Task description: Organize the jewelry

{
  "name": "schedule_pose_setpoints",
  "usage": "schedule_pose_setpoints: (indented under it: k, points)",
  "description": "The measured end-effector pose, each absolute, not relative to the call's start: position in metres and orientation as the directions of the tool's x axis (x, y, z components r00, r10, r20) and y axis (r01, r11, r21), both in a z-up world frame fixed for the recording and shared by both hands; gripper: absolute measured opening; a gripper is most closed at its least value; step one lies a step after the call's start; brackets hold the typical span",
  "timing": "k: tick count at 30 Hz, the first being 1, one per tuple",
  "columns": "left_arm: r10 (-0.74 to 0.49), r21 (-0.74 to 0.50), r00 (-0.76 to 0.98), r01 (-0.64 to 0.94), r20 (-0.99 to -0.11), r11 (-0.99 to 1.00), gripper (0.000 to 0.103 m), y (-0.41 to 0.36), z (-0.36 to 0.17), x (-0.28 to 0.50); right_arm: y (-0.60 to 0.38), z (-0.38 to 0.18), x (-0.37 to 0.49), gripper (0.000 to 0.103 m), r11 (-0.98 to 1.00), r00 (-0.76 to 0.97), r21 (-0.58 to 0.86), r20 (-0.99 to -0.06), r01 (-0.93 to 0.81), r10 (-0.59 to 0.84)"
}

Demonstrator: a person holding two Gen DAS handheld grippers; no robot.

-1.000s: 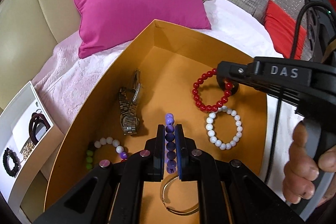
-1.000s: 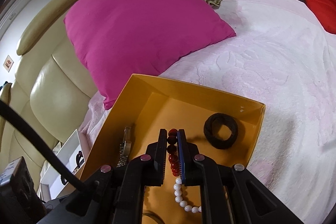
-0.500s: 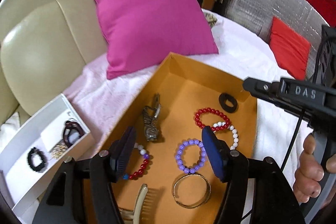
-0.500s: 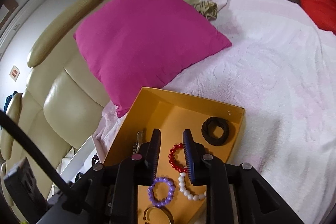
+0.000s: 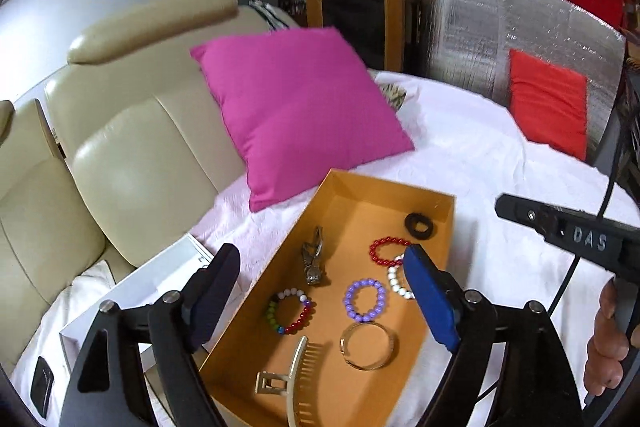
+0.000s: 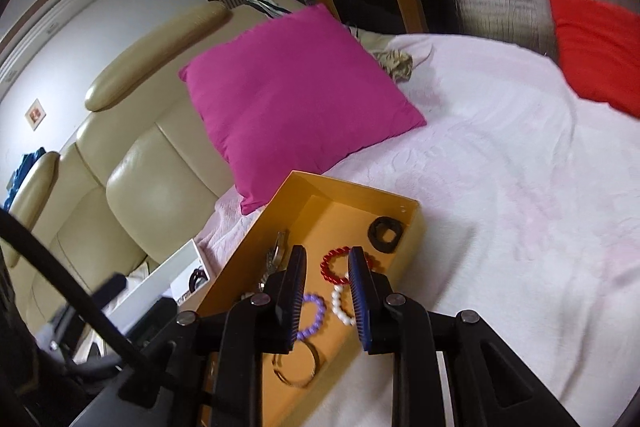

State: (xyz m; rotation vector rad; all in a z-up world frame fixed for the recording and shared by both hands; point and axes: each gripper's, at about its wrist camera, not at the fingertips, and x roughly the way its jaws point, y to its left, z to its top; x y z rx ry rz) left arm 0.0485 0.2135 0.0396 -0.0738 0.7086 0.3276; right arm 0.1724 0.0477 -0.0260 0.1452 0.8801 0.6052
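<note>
An orange box [image 5: 448, 203] on the white bedspread holds a purple bead bracelet [image 5: 365, 299], a red bead bracelet [image 5: 386, 254], a white bead bracelet [image 5: 396, 281], a multicolour bead bracelet [image 5: 289, 311], a metal watch [image 5: 314, 259], a metal bangle [image 5: 369, 345], a cream hair comb [image 5: 294, 379] and a black hair tie [image 5: 420, 225]. My left gripper [image 5: 320, 275] is wide open and empty, high above the box. My right gripper [image 6: 326, 269] is open and empty above the red bracelet [image 6: 335, 267]; its body shows in the left wrist view [image 5: 572, 231].
A white box [image 5: 160, 283] with dark jewelry stands left of the orange box. A magenta pillow [image 5: 296, 107] lies behind, against a cream leather sofa [image 5: 120, 155]. A red cushion [image 5: 548, 103] leans on a silver panel at the back right.
Both grippers let go of their bracelets, the left the purple, the right the red, opened, and rose back away from the box. Both bracelets now lie in the box.
</note>
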Motion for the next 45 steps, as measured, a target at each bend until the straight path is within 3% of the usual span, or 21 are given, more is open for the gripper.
schedule_pose_setpoints:
  k: [8,11,14,35,43,45]
  points:
    - [0.341,0.109,0.740,-0.344,-0.580,0.933,0.087,0.182,0.080,0.020,-0.005,0.005,0.134,0.025,0.840,0.550,0.299,-0.647,-0.453,0.527]
    - [0.374,0.151,0.745,-0.352,-0.552,0.924,0.090,0.169,0.091,0.010,-0.024,0.016,0.119,0.038,0.844,0.576,0.285,-0.629,-0.453,0.522]
    - [0.390,0.187,0.758,-0.344,-0.522,0.920,0.092,0.156,0.098,0.001,-0.040,0.027,0.099,0.041,0.852,0.609,0.248,-0.609,-0.462,0.508]
    - [0.320,0.209,0.800,-0.246,-0.508,0.947,0.092,0.106,0.112,-0.023,-0.106,0.046,0.011,0.047,0.881,0.701,0.186,-0.543,-0.435,0.461]
    - [0.305,0.216,0.815,-0.225,-0.492,0.950,0.092,0.096,0.116,-0.030,-0.137,0.066,-0.010,0.048,0.907,0.783,0.184,-0.459,-0.378,0.420]
    - [0.302,0.219,0.820,-0.221,-0.487,0.951,0.092,0.095,0.117,-0.032,-0.150,0.077,-0.017,0.053,0.917,0.815,0.189,-0.419,-0.352,0.399]
